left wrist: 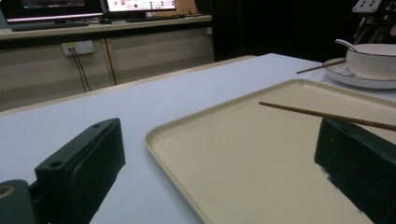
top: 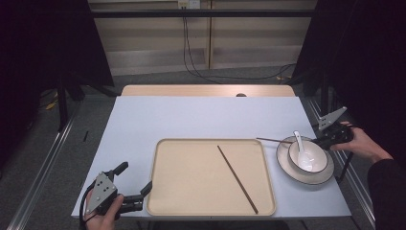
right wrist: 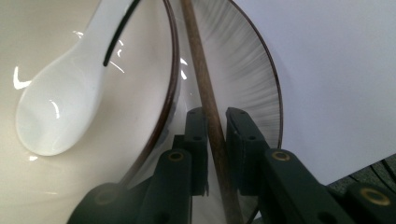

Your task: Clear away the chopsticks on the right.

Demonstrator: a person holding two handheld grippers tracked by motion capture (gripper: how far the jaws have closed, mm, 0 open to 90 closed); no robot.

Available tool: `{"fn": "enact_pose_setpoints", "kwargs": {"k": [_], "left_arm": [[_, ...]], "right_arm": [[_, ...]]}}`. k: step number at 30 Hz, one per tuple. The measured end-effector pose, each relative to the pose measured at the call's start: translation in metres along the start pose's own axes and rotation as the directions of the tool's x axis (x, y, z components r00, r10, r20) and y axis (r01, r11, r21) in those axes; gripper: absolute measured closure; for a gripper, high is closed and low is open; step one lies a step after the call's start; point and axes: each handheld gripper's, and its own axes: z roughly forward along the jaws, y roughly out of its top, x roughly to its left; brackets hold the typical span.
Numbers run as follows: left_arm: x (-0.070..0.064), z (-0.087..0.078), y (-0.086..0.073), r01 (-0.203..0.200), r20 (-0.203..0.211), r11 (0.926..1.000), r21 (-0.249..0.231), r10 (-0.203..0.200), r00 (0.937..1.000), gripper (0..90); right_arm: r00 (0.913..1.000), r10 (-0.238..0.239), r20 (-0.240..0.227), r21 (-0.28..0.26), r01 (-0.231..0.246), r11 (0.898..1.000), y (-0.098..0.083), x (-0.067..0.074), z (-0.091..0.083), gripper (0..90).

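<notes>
Now, right gripper (right wrist: 215, 140): jaws closed onto the chopstick (right wrist: 204, 88), pinching it on the plate (right wrist: 254, 79) just behind the bowl (top: 308, 155).
Chopstick axis: runs from the jaws out over the plate rim toward the tray (top: 165, 191).
Second chopstick (top: 237, 179): lies diagonally on the tray.
Left gripper (top: 136, 184): jaws wide apart, empty, at the tray's near-left corner.
Nearer hand: the right, already gripping.

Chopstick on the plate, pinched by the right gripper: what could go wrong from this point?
1. The right gripper is shut on the chopstick near one end, so the long free end could swing or slip when lifted.
2. That chopstick lies against the bowl on the plate; dragging it might nudge the bowl or tip the spoon.
3. The other chopstick lies diagonally in the tray; dropping this one across it could leave them crossed.
</notes>
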Motion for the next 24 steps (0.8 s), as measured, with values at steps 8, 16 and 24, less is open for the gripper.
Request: {"fn": "enact_pose_setpoints", "kwargs": {"k": [8,16,24], "left_arm": [[0.000,0.000,0.000,-0.004,0.004,1.0000,0.000,0.004,1.0000,1.6],[0.000,0.000,0.000,-0.001,0.006,1.0000,0.001,0.001,1.0000,1.6],[0.000,0.000,0.000,-0.005,0.003,1.0000,-0.003,0.005,1.0000,1.6]], "right_arm": [[1.0000,0.005,0.005,-0.021,-0.005,1.000,-0.002,-0.001,-0.001,84.3],[0.9991,0.039,0.014,-0.082,-0.038,0.996,-0.009,-0.003,-0.011,84.4],[0.9888,0.145,0.035,-0.151,-0.138,0.979,-0.013,-0.003,-0.032,84.4]]}}
